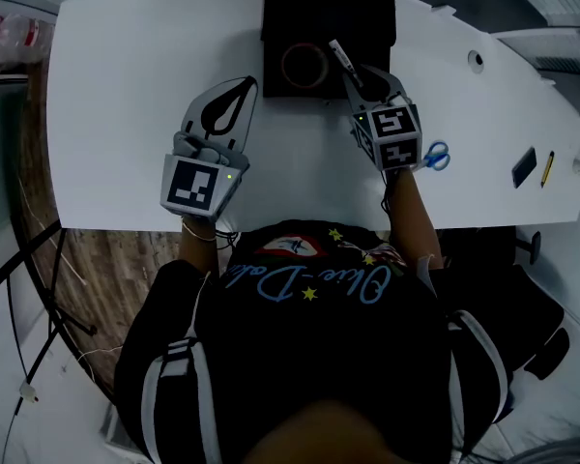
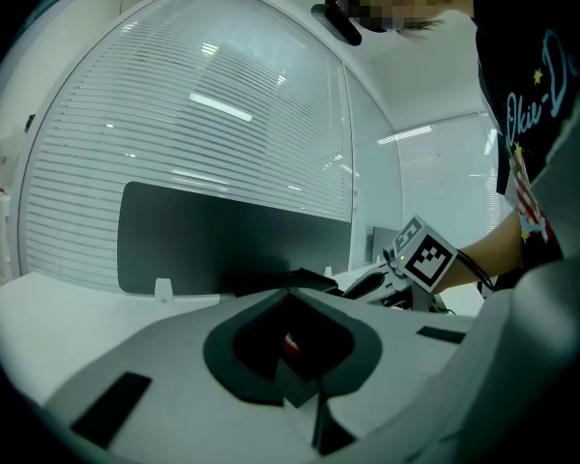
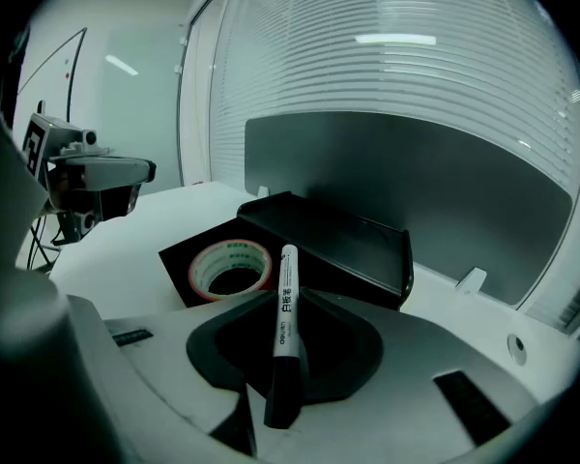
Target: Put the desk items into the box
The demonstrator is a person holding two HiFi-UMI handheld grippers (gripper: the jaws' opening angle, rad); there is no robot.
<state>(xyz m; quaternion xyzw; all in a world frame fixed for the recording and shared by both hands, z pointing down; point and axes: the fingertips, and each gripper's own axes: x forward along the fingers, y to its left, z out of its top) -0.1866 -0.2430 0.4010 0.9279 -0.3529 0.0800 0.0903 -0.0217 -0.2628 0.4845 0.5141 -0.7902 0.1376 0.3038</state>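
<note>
A black box (image 1: 280,8) stands at the desk's far middle, with a red-edged tape roll (image 1: 286,66) lying in its near part. My right gripper (image 1: 361,78) is shut on a white marker with a black cap (image 1: 341,59), held at the box's near right edge with its tip pointing at the box. In the right gripper view the marker (image 3: 286,298) stands up between the jaws of the right gripper (image 3: 288,303), with the tape roll (image 3: 205,264) and box (image 3: 358,245) just beyond. My left gripper (image 1: 244,85) hovers left of the box, jaws together and empty (image 2: 290,296).
Blue-handled scissors (image 1: 436,155) lie on the white desk (image 1: 126,85) right of my right gripper. Further right are a flat black item (image 1: 524,166) and a yellow pencil (image 1: 548,168). A dark partition (image 3: 445,182) runs behind the desk.
</note>
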